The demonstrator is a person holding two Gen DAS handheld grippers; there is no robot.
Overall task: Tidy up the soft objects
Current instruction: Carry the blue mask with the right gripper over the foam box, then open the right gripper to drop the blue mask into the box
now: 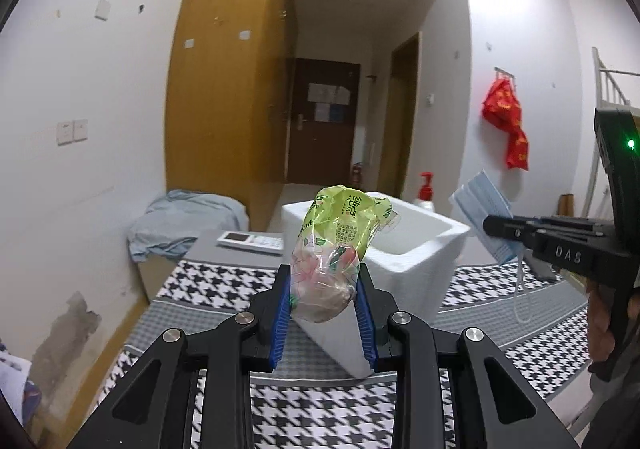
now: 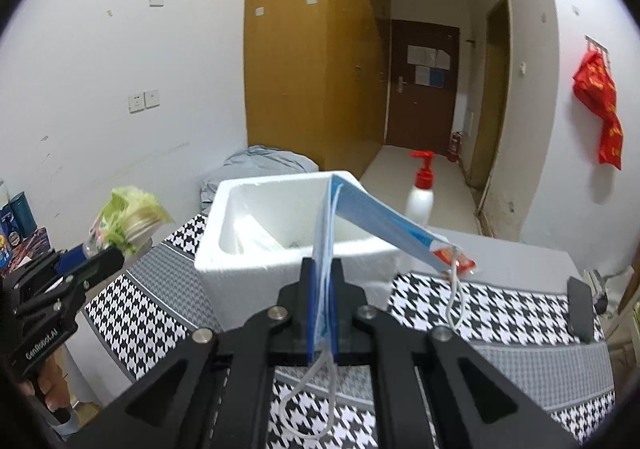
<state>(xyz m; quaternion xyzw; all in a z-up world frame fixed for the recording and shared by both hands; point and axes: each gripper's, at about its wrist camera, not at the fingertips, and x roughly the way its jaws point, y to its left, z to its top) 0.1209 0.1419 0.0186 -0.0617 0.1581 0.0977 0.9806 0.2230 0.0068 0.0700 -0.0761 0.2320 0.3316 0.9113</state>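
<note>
My left gripper [image 1: 325,281] is shut on a crumpled green and clear plastic bag [image 1: 338,245] and holds it in the air before the white foam box [image 1: 408,249]. My right gripper [image 2: 325,269] is shut on a blue face mask [image 2: 372,217], which is held up near the box [image 2: 248,249]; its white ear loops hang down. In the left wrist view the right gripper [image 1: 496,229] shows at the right with the mask [image 1: 480,205]. In the right wrist view the left gripper [image 2: 100,257] with the bag [image 2: 128,219] shows at the left.
The box stands on a houndstooth cloth [image 1: 320,409] over a table. A white remote [image 1: 252,241] and a bundle of grey-blue cloth [image 1: 188,221] lie behind. A red-capped pump bottle [image 2: 420,189] stands right of the box. A dark phone [image 2: 580,309] lies at the right.
</note>
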